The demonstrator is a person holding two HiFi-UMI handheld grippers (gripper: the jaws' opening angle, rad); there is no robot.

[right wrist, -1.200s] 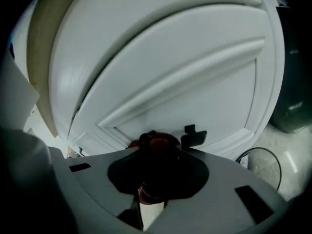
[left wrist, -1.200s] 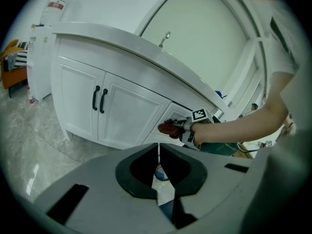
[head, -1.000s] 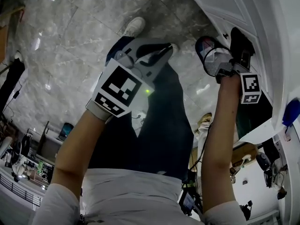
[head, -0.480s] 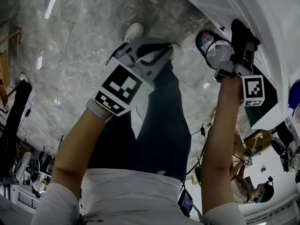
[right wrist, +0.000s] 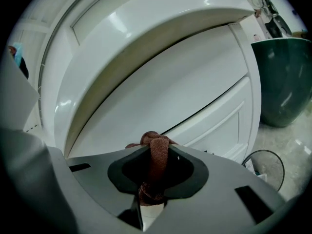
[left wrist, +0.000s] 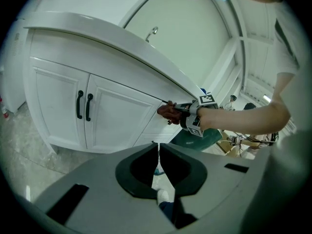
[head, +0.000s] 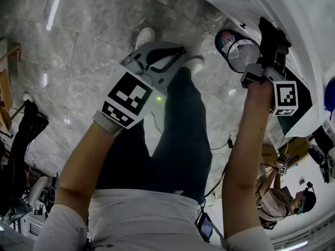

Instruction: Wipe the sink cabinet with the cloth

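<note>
Mid-wipe, I judge: my right claw (right wrist: 156,148) pinches the cloth (right wrist: 156,172) at the cabinet (right wrist: 195,96) front; left claw (left wrist: 158,152) (pressed together, empty) hangs idle. Next: drag sideways, pressing steadily.

Head view steeply down, others facing cabinet (left wrist: 58,112)

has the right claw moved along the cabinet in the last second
No, not noticeably: the right claw, shut on the cloth, stays just right of the round bin at the cabinet front.
</note>
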